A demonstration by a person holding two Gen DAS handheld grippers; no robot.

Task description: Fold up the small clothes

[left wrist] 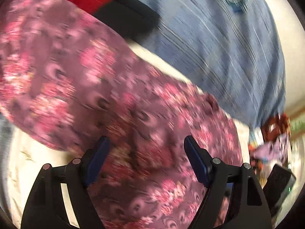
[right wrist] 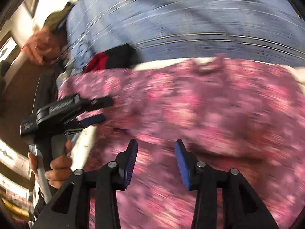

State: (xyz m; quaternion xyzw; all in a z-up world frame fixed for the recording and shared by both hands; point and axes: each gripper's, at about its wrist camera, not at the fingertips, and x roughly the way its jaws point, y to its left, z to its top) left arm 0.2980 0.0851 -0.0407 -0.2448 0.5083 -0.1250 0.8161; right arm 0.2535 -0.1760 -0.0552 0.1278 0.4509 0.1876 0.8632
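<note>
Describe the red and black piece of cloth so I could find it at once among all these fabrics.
Start at the big blue striped cloth that fills the far side of the cream surface. At its edge, where the pink flowered garment begins, a small folded piece peeks out between them. It alone is plain, bright red beside solid black; its neighbours carry stripes or flowers.

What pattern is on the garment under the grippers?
Pink floral print on mauve garment, clearest in the left wrist view.

Under your hands is a cream-white surface (left wrist: 22,164), likely a bed or a sheet. A pink floral garment (left wrist: 99,87) lies spread across it. Beyond that lies a blue striped cloth (left wrist: 219,43), and a red and black garment (left wrist: 114,7) rests just beside the floral one.
</note>
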